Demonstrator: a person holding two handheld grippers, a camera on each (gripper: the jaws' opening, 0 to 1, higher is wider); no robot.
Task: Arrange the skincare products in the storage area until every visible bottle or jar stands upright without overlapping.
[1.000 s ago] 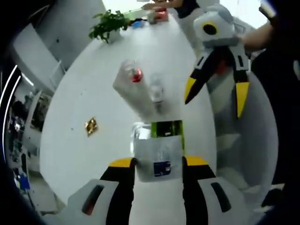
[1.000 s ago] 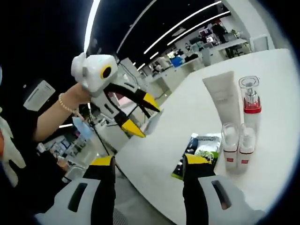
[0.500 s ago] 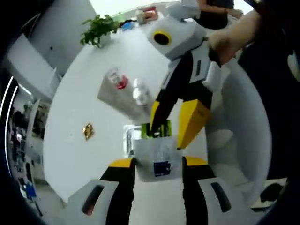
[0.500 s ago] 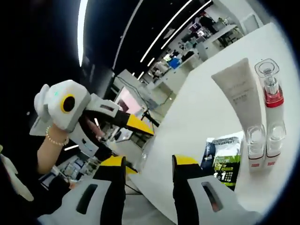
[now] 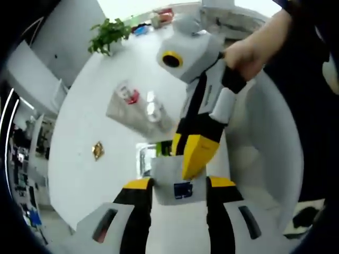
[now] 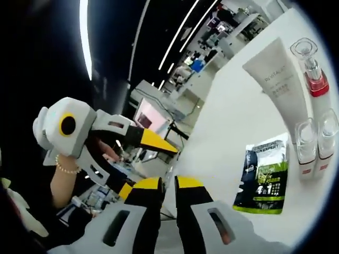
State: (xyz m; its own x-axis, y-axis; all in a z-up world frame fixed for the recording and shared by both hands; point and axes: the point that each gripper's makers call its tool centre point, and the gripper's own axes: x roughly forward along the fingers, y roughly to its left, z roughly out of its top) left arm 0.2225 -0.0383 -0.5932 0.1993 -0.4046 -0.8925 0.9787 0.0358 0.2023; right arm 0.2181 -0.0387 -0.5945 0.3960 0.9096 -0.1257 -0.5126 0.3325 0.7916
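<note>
A white sachet (image 5: 177, 186) with a blue label sits between the jaws of my left gripper (image 5: 180, 183), which is shut on it. My right gripper (image 5: 189, 159) comes down from the upper right, and its yellow jaws pinch the sachet's top edge. In the right gripper view my right gripper (image 6: 168, 183) has its jaws almost together on that thin edge, facing my left gripper (image 6: 151, 171). On the white table (image 6: 228, 121) lie a green-and-black sachet (image 6: 265, 177) and a white tube (image 6: 275, 74). A red-banded pump bottle (image 6: 312, 69) and two small clear bottles (image 6: 304, 145) are beside them.
A small gold wrapper (image 5: 97, 150) lies left of the products on the round table (image 5: 85, 174). A potted plant (image 5: 108, 34) and some red and blue items stand at the far edge. A person's hand (image 5: 249, 53) holds the right gripper. Desks and ceiling lights fill the room behind.
My right gripper has come down from above the table onto the white sachet, and its jaws have closed from wide apart to nearly together. My left gripper keeps its hold.
</note>
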